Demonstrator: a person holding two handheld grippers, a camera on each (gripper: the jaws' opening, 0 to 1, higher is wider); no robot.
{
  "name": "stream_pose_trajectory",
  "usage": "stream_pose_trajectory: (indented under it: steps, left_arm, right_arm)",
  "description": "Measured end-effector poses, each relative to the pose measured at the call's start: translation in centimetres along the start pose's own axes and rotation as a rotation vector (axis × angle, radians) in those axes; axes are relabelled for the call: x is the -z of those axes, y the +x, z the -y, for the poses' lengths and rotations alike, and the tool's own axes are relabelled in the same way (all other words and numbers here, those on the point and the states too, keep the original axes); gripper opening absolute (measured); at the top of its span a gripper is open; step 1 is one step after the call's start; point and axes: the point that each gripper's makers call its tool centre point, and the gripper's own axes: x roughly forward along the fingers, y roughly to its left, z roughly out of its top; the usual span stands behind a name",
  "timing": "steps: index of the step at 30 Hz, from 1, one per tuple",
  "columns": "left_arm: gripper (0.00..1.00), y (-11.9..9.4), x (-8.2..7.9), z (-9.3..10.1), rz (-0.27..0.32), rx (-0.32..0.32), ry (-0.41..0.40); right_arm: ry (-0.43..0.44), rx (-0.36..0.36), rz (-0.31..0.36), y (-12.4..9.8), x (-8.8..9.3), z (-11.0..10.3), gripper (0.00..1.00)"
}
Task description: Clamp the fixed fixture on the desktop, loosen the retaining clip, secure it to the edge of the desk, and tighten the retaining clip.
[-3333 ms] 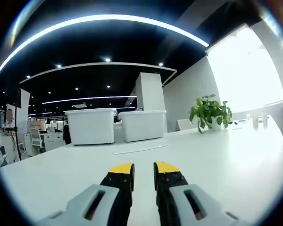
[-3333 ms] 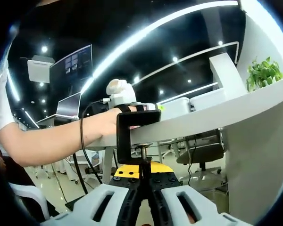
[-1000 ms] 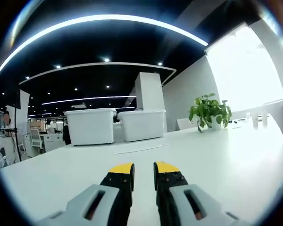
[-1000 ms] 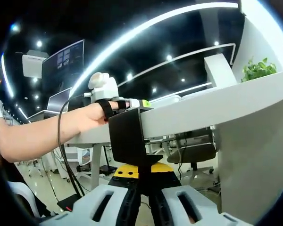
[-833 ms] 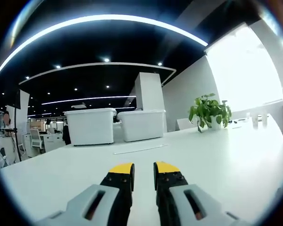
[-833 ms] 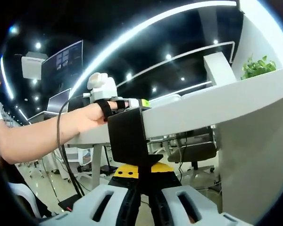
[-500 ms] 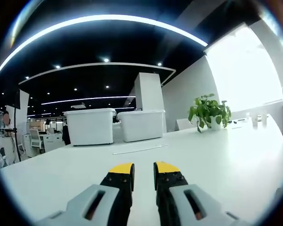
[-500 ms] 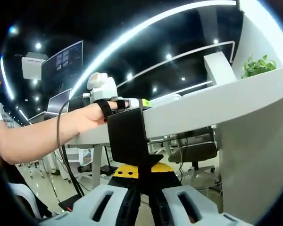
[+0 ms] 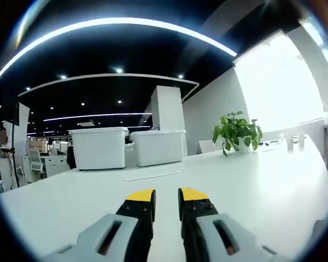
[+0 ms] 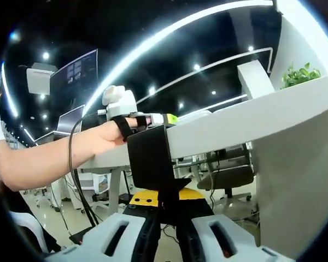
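In the left gripper view, the left tongs (image 9: 167, 197) sit low over the white table (image 9: 251, 180). Their two yellow tips are a little apart and there is nothing between them, so they are let go. Far across the table stand two big white boxes (image 9: 128, 147) side by side. A green plant (image 9: 235, 131) in a pot stands to the right of the boxes, near a bright window (image 9: 279, 82). A thin white strip (image 9: 156, 174) lies flat on the table in front of the boxes.

In the right gripper view, the camera looks up from under the table edge (image 10: 246, 123). The black clamp (image 10: 148, 158) hangs on that edge. Its top part sits on the table top and its wide black side drops down below the edge. The right tongs (image 10: 168, 206) are squeezed tight together right under the clamp, on the thin part that sticks down from its bottom. That part is mostly hidden by the tongs.

A person's hand (image 10: 106, 136) with a black strap rests on the table top just left of the clamp. It holds a white handle (image 10: 120, 101). A black cord (image 10: 76, 180) hangs down from the hand. An office chair (image 10: 229, 174) stands under the table, farther back.
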Motion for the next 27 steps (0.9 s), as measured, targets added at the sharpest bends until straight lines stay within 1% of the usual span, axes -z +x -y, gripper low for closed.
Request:
stream_pose_trajectory:
  steps: [4, 7, 11, 13, 14, 15, 16, 19, 22, 25, 27]
  left_arm:
    - [0.17, -0.1, -0.5, 0.7, 0.022, 0.034, -0.022]
    - [0.17, -0.1, -0.6, 1.2, 0.028, 0.057, -0.022]
    - [0.17, -0.3, -0.9, 2.1, 0.037, 0.105, -0.035]
    - [0.17, -0.7, -0.8, 2.8, 0.033, 0.14, -0.034]
    - [0.17, -0.9, -0.8, 3.2, 0.026, 0.156, -0.055]
    - [0.17, -1.0, -0.6, 3.5, 0.015, 0.174, -0.056]
    - [0.17, -1.6, -0.3, 4.3, -0.01, 0.219, -0.049]
    - [0.17, -2.8, -1.0, 5.3, 0.01, 0.268, -0.081]
    - [0.17, -3.8, -1.4, 5.9, 0.014, 0.295, -0.105]
    - [0.17, -4.6, -1.9, 6.5, 0.025, 0.319, -0.134]
    - [0.17, -5.3, -2.2, 7.1, 0.035, 0.339, -0.145]
  right_arm:
    - [-0.012, 0.011, -0.002, -0.1, 0.0, 0.1, 0.09]
    - [0.0, 0.007, -0.001, -0.2, 0.0, 0.1, 0.09]
    - [-0.001, 0.014, 0.005, -0.2, 0.0, 0.1, 0.1]
    - [0.001, 0.017, 0.005, -0.2, 0.0, 0.1, 0.1]
    - [-0.001, 0.018, 0.007, -0.2, 0.0, 0.1, 0.1]
    - [0.0, 0.019, 0.008, -0.2, 0.0, 0.1, 0.1]
    - [0.001, 0.021, 0.011, -0.2, 0.0, 0.1, 0.1]
    - [-0.016, 0.022, 0.011, -0.1, 0.0, -0.1, 0.13]
    - [-0.036, 0.0, 0.007, -0.2, 0.0, -0.9, 0.2]
    - [-0.069, 0.003, 0.008, -0.3, 0.0, -1.4, 0.21]
    - [-0.083, 0.008, 0.007, -0.3, 0.0, -1.2, 0.21]
